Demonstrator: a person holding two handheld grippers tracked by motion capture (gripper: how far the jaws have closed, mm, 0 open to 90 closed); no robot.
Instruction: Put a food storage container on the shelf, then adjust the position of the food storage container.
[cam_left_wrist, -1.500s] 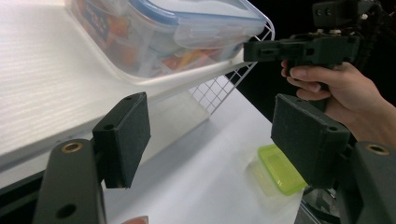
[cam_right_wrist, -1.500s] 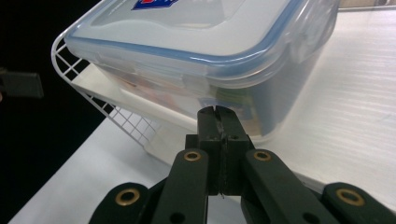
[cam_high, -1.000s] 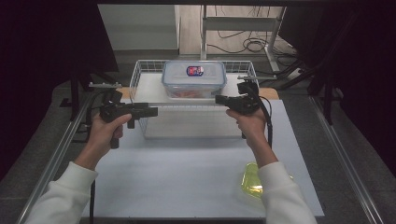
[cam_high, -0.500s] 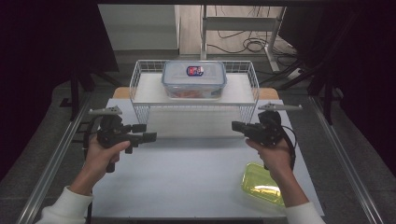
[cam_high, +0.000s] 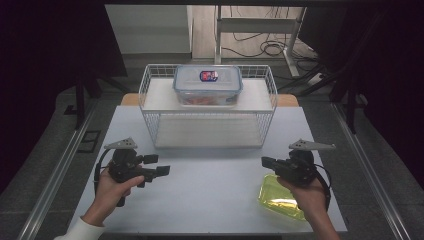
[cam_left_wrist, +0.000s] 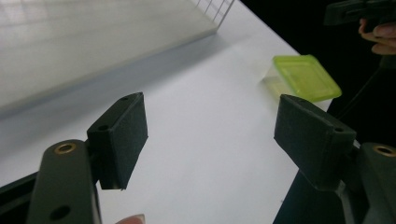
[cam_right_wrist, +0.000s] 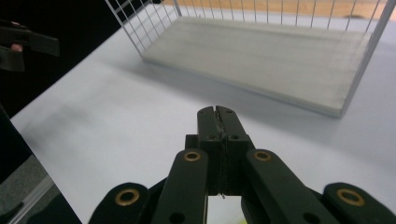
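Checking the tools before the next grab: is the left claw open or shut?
Open. In the left gripper view the left claw has its two black jaws standing wide apart, bare white table between them, nothing held.

The black two-jaw left tongs (cam_high: 162, 171) sit in the person's left hand (cam_high: 111, 187), jaws spread wide apart with nothing between them, pointing toward the other tongs. The black two-jaw right tongs (cam_high: 265, 162) are gripped by the right hand (cam_high: 310, 196), jaws pressed flat together, pointing back toward the left tongs. Both forearms reach forward, well apart; a white sleeve (cam_high: 80, 231) covers the left wrist.
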